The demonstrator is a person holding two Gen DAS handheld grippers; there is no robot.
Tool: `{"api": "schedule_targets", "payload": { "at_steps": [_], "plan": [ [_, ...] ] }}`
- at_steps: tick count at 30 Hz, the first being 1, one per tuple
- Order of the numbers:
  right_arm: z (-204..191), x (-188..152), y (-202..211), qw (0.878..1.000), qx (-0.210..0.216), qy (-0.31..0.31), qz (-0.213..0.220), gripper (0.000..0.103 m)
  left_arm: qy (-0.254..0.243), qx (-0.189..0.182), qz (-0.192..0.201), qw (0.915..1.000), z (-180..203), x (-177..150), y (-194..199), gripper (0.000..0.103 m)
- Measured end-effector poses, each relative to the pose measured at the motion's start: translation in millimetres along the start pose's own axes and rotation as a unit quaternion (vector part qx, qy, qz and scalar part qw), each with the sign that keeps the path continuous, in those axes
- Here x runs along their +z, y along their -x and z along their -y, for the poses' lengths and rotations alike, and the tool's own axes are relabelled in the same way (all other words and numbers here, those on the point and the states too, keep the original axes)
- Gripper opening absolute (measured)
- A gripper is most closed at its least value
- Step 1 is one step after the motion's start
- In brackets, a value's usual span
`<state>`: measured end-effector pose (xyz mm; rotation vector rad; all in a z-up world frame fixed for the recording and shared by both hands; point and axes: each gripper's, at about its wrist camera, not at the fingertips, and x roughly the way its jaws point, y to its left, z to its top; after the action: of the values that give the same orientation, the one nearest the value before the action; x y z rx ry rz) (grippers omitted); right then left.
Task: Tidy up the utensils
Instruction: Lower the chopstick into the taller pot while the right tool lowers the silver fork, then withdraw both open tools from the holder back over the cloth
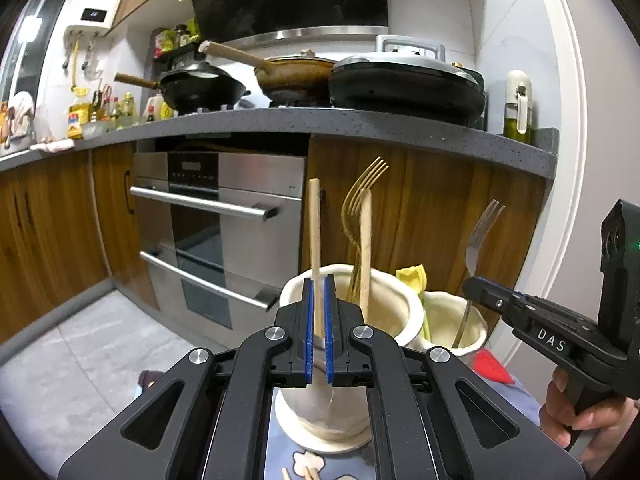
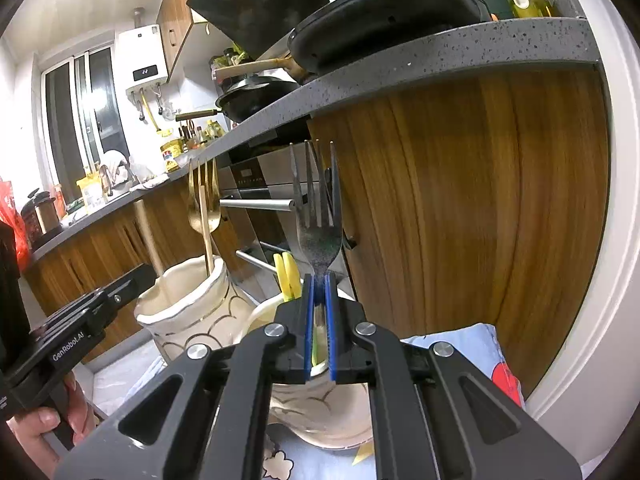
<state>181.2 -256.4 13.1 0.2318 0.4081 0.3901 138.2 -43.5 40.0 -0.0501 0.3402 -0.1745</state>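
Utensils stand upright in two cream cups on a blue patterned cloth (image 2: 472, 344), low in front of a wooden cabinet (image 1: 432, 208) and beside a steel oven (image 1: 224, 216).

Furthest left, the left gripper (image 1: 319, 292) has its blue pads closed on a wooden chopstick (image 1: 314, 224), whose lower end dips into the bigger cup (image 1: 384, 280) (from the right wrist camera this cup (image 2: 188, 304) shows thin dark scallop lines on its side). Inside that same cup lean a gold fork (image 1: 362, 196), tines up, and a second wooden stick (image 1: 365, 248) that crosses in front of the gold fork's neck.

Just to the right, touching or nearly touching the bigger cup, sits the smaller cup (image 1: 448, 320). A yellow utensil (image 1: 412, 276) pokes up at its near rim. The silver fork (image 1: 478, 236) stands in it, tines up, and the right gripper (image 2: 320, 280) is clamped on its neck just below the tines (image 2: 316, 184), with the handle running down between the pads into the cup.

Above everything, a grey counter (image 1: 360, 124) carries dark pans (image 1: 404, 88).
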Motion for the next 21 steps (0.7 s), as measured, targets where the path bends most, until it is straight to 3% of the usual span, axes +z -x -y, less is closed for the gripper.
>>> {"api": "schedule_targets", "payload": {
  "at_steps": [4,8,13,17,21],
  "plan": [
    [1,-4,1,1.0,-0.003,-0.002,-0.005,0.005,0.005,0.003,-0.003,1.0,-2,0,3,0.005],
    [0,-4,2,1.0,-0.004,-0.004,-0.009,0.005,0.009,0.005,-0.004,0.9999,-4,-1,8,0.013],
    [3,-4,1,1.0,-0.008,-0.007,-0.015,0.007,0.013,0.015,-0.007,0.9998,-8,-2,16,0.016],
    [6,-4,3,1.0,-0.001,-0.017,-0.021,0.026,0.022,0.016,-0.011,0.9996,-15,-5,22,0.027],
    [2,-5,7,1.0,0.0,-0.011,-0.021,0.031,0.024,0.031,-0.02,0.999,-20,-10,25,0.034]
  ]
}}
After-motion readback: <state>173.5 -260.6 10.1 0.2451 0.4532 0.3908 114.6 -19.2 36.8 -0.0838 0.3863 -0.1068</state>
